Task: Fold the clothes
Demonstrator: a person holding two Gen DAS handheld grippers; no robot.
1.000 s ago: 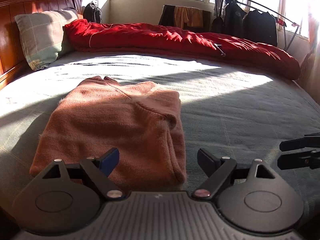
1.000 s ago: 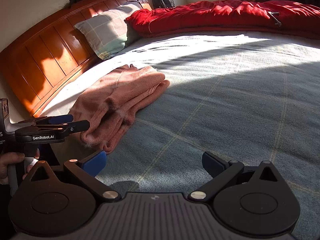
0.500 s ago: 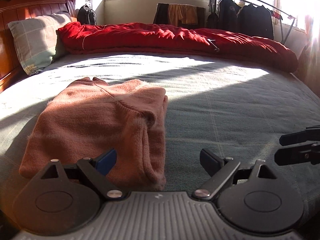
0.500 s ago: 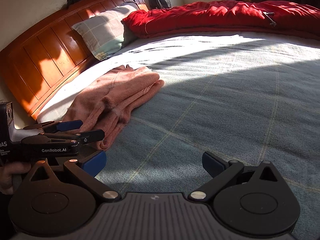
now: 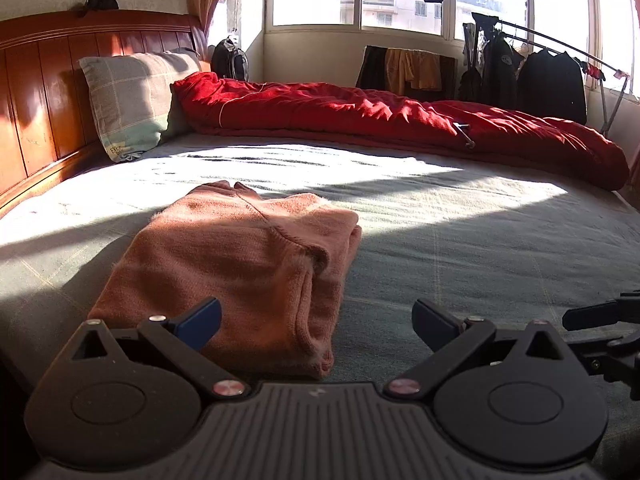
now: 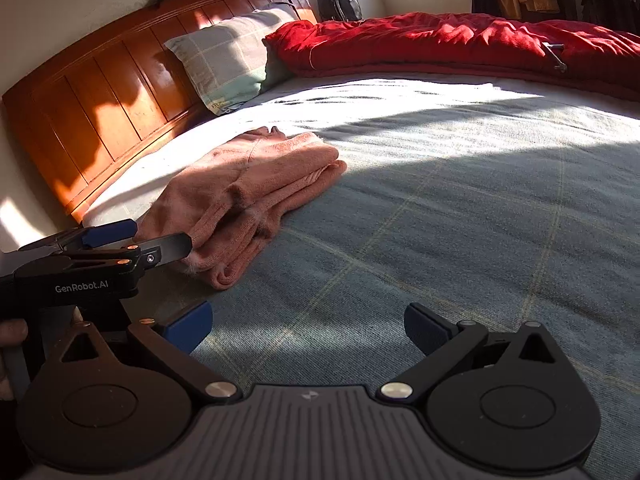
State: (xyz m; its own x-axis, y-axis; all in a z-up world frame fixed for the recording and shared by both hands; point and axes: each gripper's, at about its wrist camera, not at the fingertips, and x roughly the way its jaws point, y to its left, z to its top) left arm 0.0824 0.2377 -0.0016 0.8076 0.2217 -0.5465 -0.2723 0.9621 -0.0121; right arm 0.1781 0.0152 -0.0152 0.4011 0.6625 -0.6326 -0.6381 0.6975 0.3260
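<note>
The left gripper (image 5: 316, 320) had just been opening, its fingers (image 5: 200, 322) spread wide with nothing between them, just short of the folded pink sweater (image 5: 240, 268) on the bed (image 5: 480, 248). A red quilt (image 5: 400, 120) lay along the far side, beside a checked pillow (image 5: 132, 100). At the right edge, probably the right gripper (image 5: 608, 332) showed.

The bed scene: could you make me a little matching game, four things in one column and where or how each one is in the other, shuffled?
Things:
1. pink sweater
2. red quilt
3. checked pillow
4. black backpack

Places or states:
A. leaning against the wooden headboard
B. folded, on the grey bedspread
C. in the corner by the window
D. bunched along the far side of the bed

Pairs: 1-B, 2-D, 3-A, 4-C
</note>
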